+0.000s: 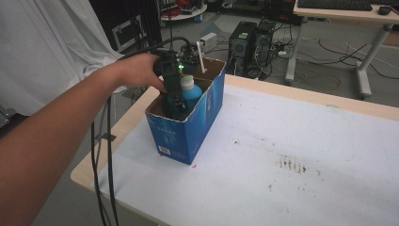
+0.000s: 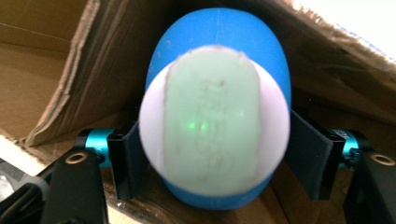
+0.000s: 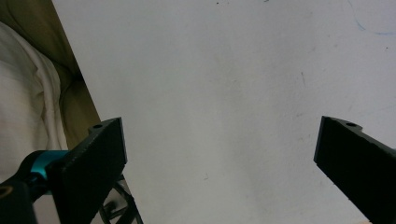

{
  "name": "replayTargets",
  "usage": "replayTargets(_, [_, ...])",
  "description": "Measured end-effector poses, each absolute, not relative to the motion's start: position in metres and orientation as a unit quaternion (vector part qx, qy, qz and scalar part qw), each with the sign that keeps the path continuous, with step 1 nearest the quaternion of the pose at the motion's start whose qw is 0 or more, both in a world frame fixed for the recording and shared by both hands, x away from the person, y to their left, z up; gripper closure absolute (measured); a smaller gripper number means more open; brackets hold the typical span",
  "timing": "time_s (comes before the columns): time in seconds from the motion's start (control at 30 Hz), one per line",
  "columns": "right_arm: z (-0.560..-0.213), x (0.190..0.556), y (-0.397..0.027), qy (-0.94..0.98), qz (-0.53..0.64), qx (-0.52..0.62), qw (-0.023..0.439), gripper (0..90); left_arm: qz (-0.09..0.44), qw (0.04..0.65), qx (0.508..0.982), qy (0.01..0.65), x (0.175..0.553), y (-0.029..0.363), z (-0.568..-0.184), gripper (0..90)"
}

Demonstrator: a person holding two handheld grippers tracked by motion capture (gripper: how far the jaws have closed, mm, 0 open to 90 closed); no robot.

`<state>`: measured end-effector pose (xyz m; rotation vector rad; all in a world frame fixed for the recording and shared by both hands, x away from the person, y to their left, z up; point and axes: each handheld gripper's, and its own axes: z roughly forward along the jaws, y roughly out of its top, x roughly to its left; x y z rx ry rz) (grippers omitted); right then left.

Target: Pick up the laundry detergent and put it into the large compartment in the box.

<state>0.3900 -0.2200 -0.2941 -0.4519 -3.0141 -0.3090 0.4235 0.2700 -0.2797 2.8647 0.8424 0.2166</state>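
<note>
A blue bottle (image 1: 191, 92) with a white cap stands upright inside an open blue cardboard box (image 1: 188, 129) at the table's left end. A person's left hand holds my left gripper (image 1: 172, 92) down into the box, right beside the bottle. In the left gripper view the bottle's pale cap (image 2: 212, 126) is close up, with the gripper (image 2: 212, 161) straddling it, one black jaw on each side. The jaws stand slightly apart from the bottle, so the gripper is open. My right gripper (image 3: 222, 125) hangs wide open over bare white table, with nothing between its jaws.
A white stick (image 1: 201, 57) rises from the box's far end. The brown inner wall of the box (image 2: 107, 60) closes in around the bottle. The white table top (image 1: 291, 141) stretches to the right. White cloth (image 1: 42, 47) hangs at the left; computer towers (image 1: 251, 42) stand behind.
</note>
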Motion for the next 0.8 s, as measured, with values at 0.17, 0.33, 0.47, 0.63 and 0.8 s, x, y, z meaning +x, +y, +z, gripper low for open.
replayTargets(0.17, [-0.294, 0.389, -0.219, -0.983, -0.100, -0.149, 0.040, 1.5, 0.077, 0.087, 0.951, 0.288, 0.419, 0.277, -0.274, 27.6])
replayTargets(0.33, [-0.293, 0.389, -0.220, -0.983, -0.101, -0.147, 0.039, 1.5, 0.083, 0.107, 0.945, 0.297, 0.416, 0.282, -0.264, 25.1])
replayTargets(0.47, [-0.294, 0.389, -0.220, -0.983, -0.101, -0.146, 0.038, 1.5, 0.090, 0.104, 0.945, 0.298, 0.415, 0.283, -0.256, 25.0])
replayTargets(0.63, [-0.293, 0.388, -0.221, -0.983, -0.102, -0.145, 0.037, 1.5, 0.103, 0.119, 0.941, 0.301, 0.410, 0.280, -0.240, 21.7])
replayTargets(0.8, [-0.292, 0.388, -0.221, -0.983, -0.104, -0.147, 0.036, 1.5, 0.113, 0.128, 0.938, 0.300, 0.405, 0.275, -0.226, 21.7])
